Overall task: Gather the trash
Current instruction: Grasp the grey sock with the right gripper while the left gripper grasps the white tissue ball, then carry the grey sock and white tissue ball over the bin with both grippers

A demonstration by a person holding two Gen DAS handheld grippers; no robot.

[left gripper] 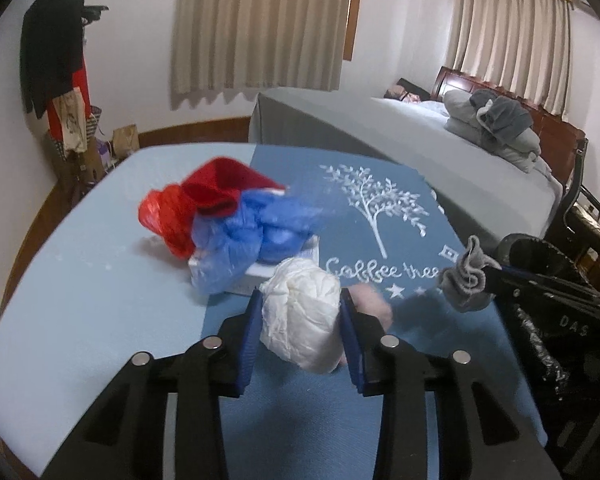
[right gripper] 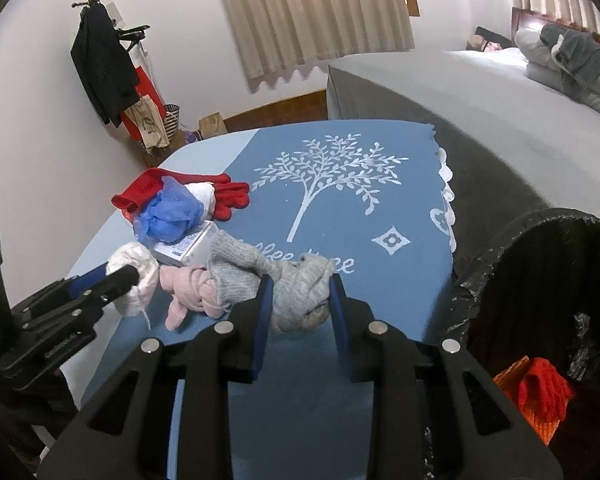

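Observation:
My left gripper (left gripper: 301,298) is shut on a crumpled white paper wad (left gripper: 300,328), held just above the blue tree-print cloth (left gripper: 380,200). In the right wrist view that left gripper (right gripper: 130,276) shows at the left with the white wad (right gripper: 140,258). My right gripper (right gripper: 300,284) is shut on a knotted grey sock (right gripper: 236,264); from the left wrist view the grey sock (left gripper: 466,276) hangs at the right gripper's (left gripper: 490,274) tips. A pink cloth (right gripper: 188,286) lies between the two. A black-bagged bin (right gripper: 512,232) stands at the right, with a red knit item (right gripper: 540,392) inside.
A pile at the table's left holds a red glove (left gripper: 220,184), a red plastic bag (left gripper: 164,216), a blue plastic bag (left gripper: 252,228) and a white box (right gripper: 192,246). A grey bed (right gripper: 460,92) lies behind the table. A coat rack (right gripper: 100,64) stands in the far-left corner.

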